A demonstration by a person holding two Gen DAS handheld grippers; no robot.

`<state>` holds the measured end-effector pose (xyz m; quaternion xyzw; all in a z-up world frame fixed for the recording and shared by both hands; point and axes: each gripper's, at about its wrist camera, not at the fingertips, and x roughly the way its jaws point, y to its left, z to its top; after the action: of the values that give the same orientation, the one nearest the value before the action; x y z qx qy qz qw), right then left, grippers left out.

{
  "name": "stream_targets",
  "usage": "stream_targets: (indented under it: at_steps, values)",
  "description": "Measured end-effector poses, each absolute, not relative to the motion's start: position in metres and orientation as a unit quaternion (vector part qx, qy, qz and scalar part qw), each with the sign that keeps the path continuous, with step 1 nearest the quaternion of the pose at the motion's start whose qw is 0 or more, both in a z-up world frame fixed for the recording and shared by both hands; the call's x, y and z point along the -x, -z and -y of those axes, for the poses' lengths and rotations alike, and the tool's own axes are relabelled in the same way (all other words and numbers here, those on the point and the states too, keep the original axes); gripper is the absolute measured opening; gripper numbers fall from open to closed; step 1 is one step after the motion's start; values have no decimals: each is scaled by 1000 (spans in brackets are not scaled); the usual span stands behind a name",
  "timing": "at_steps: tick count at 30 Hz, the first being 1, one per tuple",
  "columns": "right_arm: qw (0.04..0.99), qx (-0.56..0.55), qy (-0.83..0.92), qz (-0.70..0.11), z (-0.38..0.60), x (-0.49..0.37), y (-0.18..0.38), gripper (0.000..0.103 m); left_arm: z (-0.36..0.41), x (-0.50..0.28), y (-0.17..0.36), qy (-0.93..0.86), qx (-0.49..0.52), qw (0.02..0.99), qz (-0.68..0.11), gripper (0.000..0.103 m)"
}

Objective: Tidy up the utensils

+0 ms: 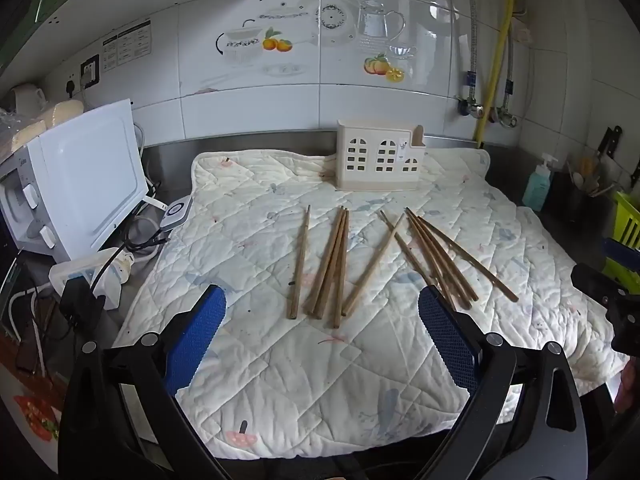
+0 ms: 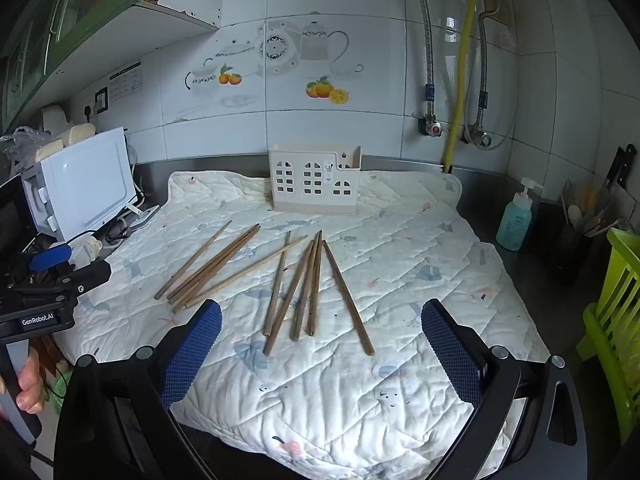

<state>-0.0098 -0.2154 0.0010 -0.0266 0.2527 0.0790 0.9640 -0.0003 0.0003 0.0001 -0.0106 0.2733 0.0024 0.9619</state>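
We count ten wooden chopsticks (image 1: 384,258) lying loose on the quilted mat (image 1: 280,380), in front of one cream utensil holder (image 1: 378,160) near the tiled wall. Our left gripper (image 1: 322,334) and right gripper (image 2: 320,344) are both wide open, holding nothing. A white microwave (image 1: 80,176) stands left, a soap bottle (image 2: 516,220) right.

The right gripper (image 1: 616,300) shows only as a dark sliver cut by the frame edge. The utensil holder's (image 2: 314,184) inside is hidden behind its wall. The wall chart's (image 1: 127,45) print is too small to read. The quilted mat (image 2: 360,400) is clipped at its near edge.
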Motion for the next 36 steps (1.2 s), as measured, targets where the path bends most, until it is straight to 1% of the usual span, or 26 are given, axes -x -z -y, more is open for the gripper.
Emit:
stream_targets:
  at_steps: [36]
  values:
    - [964, 29, -81, -251, 220, 8, 2, 97, -4, 3, 0, -2, 9, 962, -274, 96]
